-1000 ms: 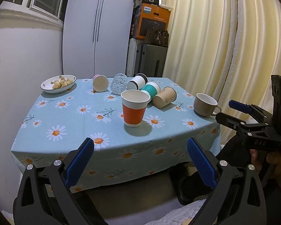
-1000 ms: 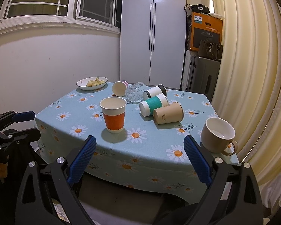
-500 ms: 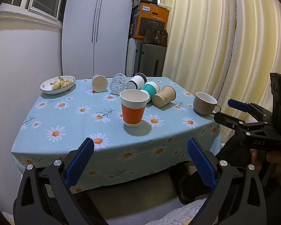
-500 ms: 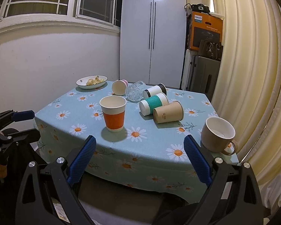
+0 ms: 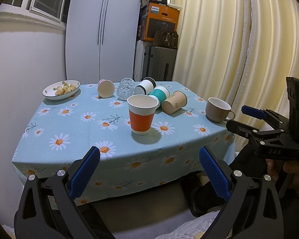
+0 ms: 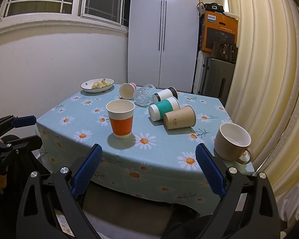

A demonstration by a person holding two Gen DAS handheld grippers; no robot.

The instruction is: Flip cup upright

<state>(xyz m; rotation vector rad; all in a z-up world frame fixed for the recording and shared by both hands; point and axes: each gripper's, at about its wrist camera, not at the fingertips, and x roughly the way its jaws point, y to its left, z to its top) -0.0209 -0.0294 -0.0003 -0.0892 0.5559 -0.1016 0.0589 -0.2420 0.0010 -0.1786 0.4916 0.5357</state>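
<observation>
On the daisy tablecloth, an orange-banded paper cup (image 5: 142, 115) (image 6: 121, 119) stands upright near the front. Behind it several cups lie on their sides: a brown paper cup (image 5: 174, 104) (image 6: 179, 117), a teal-banded cup (image 5: 159, 95) (image 6: 163, 108), a black-and-white cup (image 5: 145, 86) (image 6: 165, 95), a clear glass (image 5: 125, 88) (image 6: 143, 95) and a pink cup (image 5: 106, 87) (image 6: 127, 90). A beige mug (image 5: 218, 109) (image 6: 232, 141) stands upright at the right. My left gripper (image 5: 148, 174) and right gripper (image 6: 148, 168) are open, empty, and short of the table's front edge.
A white bowl of food (image 5: 61, 89) (image 6: 97, 84) sits at the back left of the table (image 5: 69, 135) (image 6: 169, 159). A wall is on the left, a white wardrobe (image 5: 101, 31) and luggage behind, curtains (image 5: 239, 49) on the right.
Both grippers have drifted slightly; the table scene has shifted only a little in view. No cup has moved and both grippers stay open.
</observation>
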